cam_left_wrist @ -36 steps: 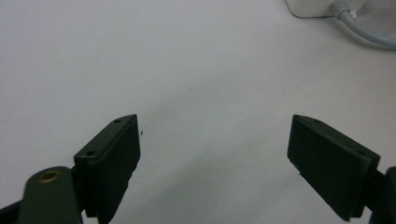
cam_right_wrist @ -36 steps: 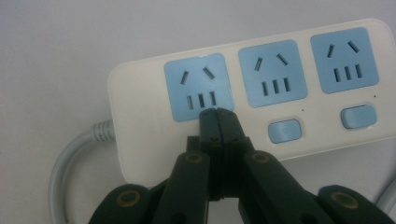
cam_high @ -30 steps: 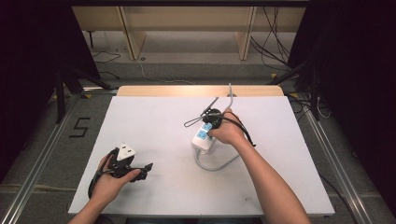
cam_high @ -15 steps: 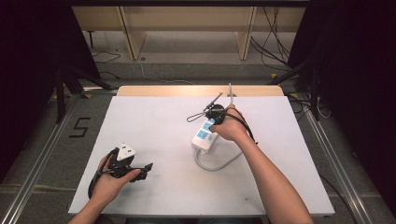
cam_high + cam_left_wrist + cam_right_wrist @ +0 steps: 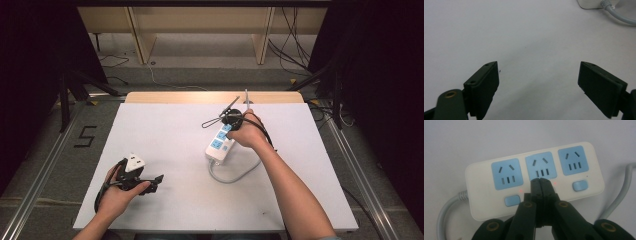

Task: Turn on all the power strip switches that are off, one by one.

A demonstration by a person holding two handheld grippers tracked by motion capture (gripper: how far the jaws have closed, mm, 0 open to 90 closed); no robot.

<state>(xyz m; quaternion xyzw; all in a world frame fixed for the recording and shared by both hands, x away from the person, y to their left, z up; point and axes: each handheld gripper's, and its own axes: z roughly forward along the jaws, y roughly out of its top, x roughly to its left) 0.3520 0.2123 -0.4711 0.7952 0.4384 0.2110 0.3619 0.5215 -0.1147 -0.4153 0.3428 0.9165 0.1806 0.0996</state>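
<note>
A white power strip (image 5: pixel 534 182) with three blue sockets and blue switches lies on the table, and its grey cable (image 5: pixel 446 207) trails off to one side. My right gripper (image 5: pixel 540 181) is shut, with its tips pressed together over the strip's middle switch and hiding it. Two small red lights glow beside the tips. In the high view the strip (image 5: pixel 218 146) lies right of centre, with the right gripper (image 5: pixel 225 129) pointing down on it. My left gripper (image 5: pixel 157 179) rests open near the front left, with nothing between its jaws (image 5: pixel 539 80).
The white table top (image 5: pixel 165 130) has a wooden strip (image 5: pixel 200 96) along its far edge. The strip's cable (image 5: pixel 235 175) loops toward the front. One corner of the power strip (image 5: pixel 589 3) and its cable (image 5: pixel 621 18) lie far ahead of the left jaws.
My right hand has shifted slightly toward the far end of the power strip, with the jaws still shut. The left hand has stayed put.
</note>
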